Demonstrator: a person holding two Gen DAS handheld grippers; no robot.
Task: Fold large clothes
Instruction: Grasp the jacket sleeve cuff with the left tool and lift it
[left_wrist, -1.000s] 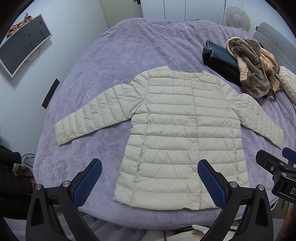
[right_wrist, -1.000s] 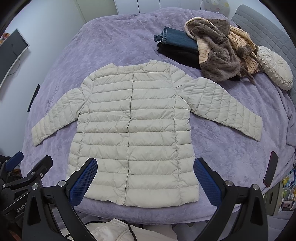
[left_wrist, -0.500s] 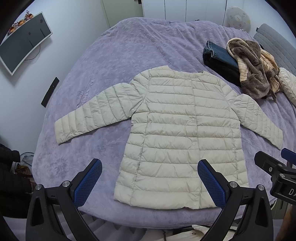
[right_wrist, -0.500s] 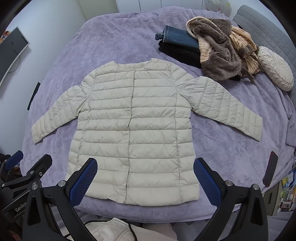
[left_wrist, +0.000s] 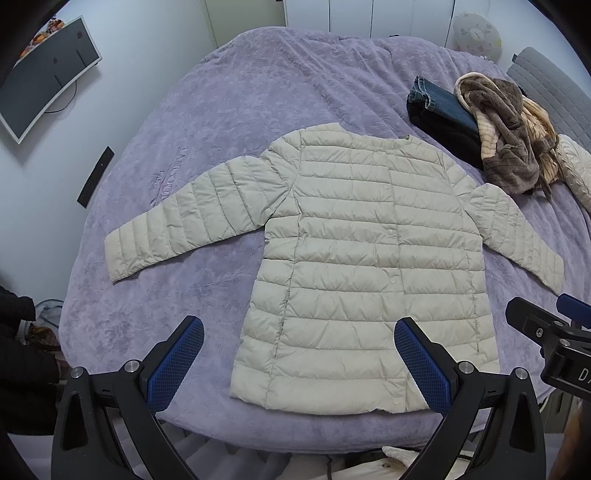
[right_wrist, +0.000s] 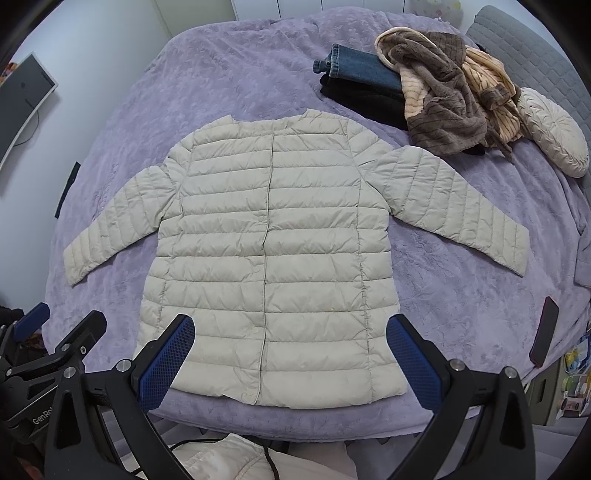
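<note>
Two sets of tongs, both spread wide and empty, poised over the near edge of the bed (left_wrist: 229, 122). Barely any change across the last second: only a slight drift of both views, jacket where it was, no fold begun. Probably a pause to line up before a first grab.

Going left to right in the left wrist view: monitor (left_wrist: 48, 74) on the wall at 10 o'clock; left sleeve (left_wrist: 184, 221) of the jacket (left_wrist: 362, 258) reaching out toward 8 o'clock; left tongs (left_wrist: 299, 354) hanging above the hem; jacket body flat on the purple cover, front up, snaps closed; right sleeve (left_wrist: 517, 240) angled toward 4 o'clock; heap of other clothes (left_wrist: 509, 140) at 2 o'clock, well apart from the collar; right tongs (right_wrist: 291, 354) also over the hem, toward its right corner.

Long axis of the jacket from 6 to 12 o'clock, collar pointing to 12, hem nearest. Sleeves likely the first thing to bring in across the body.
</note>
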